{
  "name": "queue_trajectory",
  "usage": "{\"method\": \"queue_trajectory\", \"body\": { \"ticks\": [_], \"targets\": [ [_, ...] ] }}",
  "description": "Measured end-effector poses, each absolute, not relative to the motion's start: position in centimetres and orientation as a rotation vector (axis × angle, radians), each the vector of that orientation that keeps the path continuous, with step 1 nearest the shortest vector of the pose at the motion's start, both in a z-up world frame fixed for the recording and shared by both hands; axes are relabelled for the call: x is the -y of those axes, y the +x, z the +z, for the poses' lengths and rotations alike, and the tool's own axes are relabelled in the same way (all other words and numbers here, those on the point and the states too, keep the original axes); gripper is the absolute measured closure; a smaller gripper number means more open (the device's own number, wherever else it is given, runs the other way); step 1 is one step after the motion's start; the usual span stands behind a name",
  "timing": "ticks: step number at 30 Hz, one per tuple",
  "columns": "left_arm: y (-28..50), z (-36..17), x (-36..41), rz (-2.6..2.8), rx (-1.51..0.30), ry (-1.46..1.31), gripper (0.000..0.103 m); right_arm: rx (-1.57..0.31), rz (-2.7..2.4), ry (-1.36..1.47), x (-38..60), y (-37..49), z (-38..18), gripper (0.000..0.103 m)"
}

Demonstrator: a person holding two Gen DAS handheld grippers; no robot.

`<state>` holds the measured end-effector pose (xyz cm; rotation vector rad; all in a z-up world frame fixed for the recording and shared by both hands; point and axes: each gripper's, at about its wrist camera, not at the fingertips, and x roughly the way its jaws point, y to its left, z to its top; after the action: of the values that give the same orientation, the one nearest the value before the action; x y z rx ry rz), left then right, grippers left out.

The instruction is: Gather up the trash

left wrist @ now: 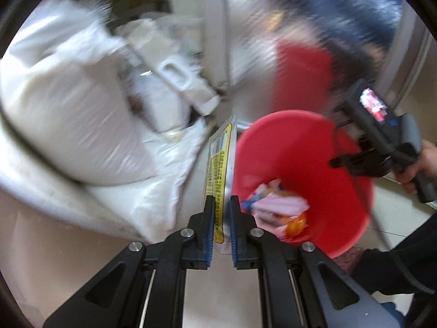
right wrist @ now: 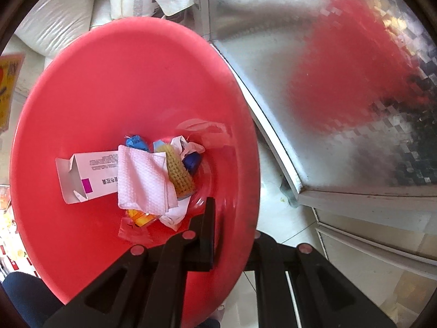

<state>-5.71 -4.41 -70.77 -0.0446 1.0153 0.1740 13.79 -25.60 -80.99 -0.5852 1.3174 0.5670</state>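
The left gripper points forward and down, its blue-padded jaws closed on a flat wrapper with yellow print and silver edges. The wrapper stands up edge-on between the pads, just left of the red bucket and above the floor. The picture around it is smeared with blur.

In the left view the right gripper shows at the far rim of the bucket, a hand wrapped round its grey handle, a dark sleeve below. In its own view the right gripper points straight down with one finger inside the bucket wall and the other outside, clamped on the rim.

The floor is pale tile. White sacks lie heaped to the left of the bucket, with white plastic bags and a white jug behind them. To the right stands a cabinet with a patterned steel front that mirrors the bucket as a red smear.

Inside the bucket lies a small pile of rubbish: an opened white carton with a purple patch, a paper towel draped over it, a yellow knobbly piece like a corn cob, blue wrappers, a blue cap, crumpled white paper, an orange wrapper and clear film.
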Motion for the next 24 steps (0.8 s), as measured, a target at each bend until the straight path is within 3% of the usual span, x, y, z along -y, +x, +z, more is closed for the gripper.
{"method": "queue_trajectory", "body": {
  "ticks": [9, 24],
  "targets": [
    [-0.5, -73.2, 9.7, -0.028, -1.078, 0.038, 0.094, -1.323, 0.567, -0.543, 27.0, 14.3, -81.6, 0.096],
    [2.4, -79.3, 9.8, -0.156, -1.182, -0.121, 0.094, -1.319, 0.583, -0.503, 27.7, 13.6, -81.4, 0.095]
  ]
}}
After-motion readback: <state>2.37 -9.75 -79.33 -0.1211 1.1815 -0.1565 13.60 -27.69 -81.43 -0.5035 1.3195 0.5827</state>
